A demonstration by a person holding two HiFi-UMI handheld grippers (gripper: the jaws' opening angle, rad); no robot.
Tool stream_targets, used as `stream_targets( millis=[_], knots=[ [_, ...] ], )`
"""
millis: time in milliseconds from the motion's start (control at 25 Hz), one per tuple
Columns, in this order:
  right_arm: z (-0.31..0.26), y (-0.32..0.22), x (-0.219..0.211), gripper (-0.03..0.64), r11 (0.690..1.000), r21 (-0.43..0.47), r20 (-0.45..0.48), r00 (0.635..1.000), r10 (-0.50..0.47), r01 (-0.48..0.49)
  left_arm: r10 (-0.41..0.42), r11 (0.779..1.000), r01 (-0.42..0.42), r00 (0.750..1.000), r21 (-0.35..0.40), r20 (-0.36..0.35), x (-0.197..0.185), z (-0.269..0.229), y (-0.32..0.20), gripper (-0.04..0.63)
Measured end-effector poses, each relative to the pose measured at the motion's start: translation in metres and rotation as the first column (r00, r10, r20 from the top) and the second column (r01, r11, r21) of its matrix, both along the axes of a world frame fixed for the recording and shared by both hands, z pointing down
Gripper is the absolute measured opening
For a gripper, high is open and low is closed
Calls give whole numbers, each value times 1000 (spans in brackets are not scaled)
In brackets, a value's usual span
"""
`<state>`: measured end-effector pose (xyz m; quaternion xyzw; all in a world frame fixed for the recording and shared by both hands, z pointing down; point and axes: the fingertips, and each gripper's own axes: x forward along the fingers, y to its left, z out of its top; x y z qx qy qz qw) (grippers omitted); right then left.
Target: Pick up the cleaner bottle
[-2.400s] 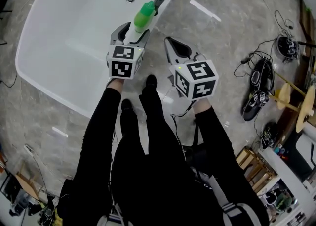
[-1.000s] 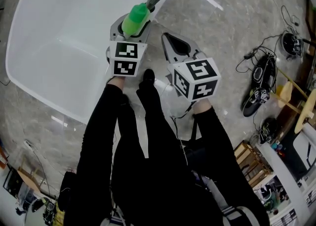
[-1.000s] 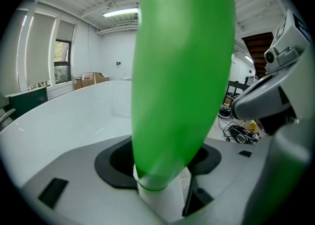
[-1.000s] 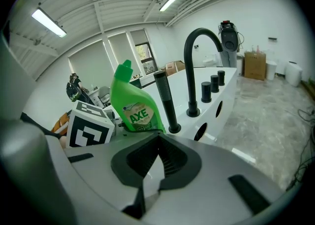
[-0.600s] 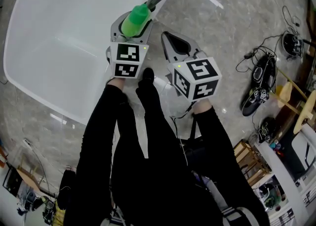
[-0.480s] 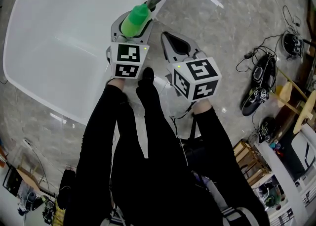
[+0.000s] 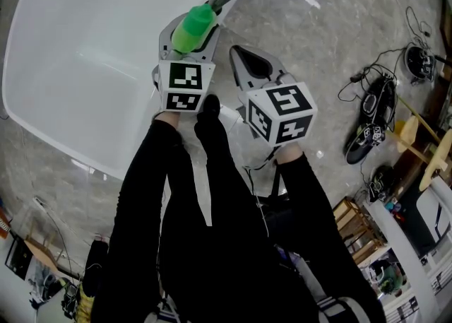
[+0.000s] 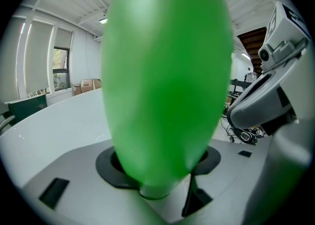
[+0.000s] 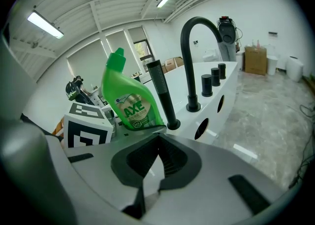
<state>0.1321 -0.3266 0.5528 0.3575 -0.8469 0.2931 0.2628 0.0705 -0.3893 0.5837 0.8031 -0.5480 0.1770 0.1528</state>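
The white bathtub [image 7: 85,53] fills the upper left of my head view, with grey marbled floor [image 7: 339,39] around it. On its rim stand the black arched faucet [image 9: 189,71] and, closer to me, a black hand-shower rod [image 9: 162,96].

The green cleaner bottle [image 7: 192,28] is over that rim corner, upright, just beside the rod. My left gripper [image 7: 187,40] is clamped on it, and in the left gripper view the green body crowds out almost everything between the jaws. I cannot tell whether its base is clear of the rim, as the right gripper view hides it. My right gripper [image 7: 244,60] sits just beside the left one with its jaws together on nothing.

My worries are these. The bottle is smooth, rounded plastic, so if the pads sit on a curve it may twist or slide out and drop into the tub. Any sideways swing could knock it against the rod. The idle right gripper is close enough to bump it.
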Motion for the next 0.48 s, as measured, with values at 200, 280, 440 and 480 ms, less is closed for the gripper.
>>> stream_targets(
  millis=[200,280,440,480],
  knots=[
    [4,1,1,2,1000,-10,0,1000,1,-1,-20,1000,19,1000,16,15,-2,1,-3,229],
    [5,3,1,2,1000,-14,-1,1000,1,-1,-19,1000,18,1000,21,20,-3,-1,-2,221],
    [6,3,1,2,1000,-17,-2,1000,2,-2,-8,1000,7,1000,27,25,-3,-1,-3,212],
    [6,3,1,2,1000,-16,-2,1000,2,-2,-5,1000,4,1000,30,28,-3,-1,-3,210]
  ],
)
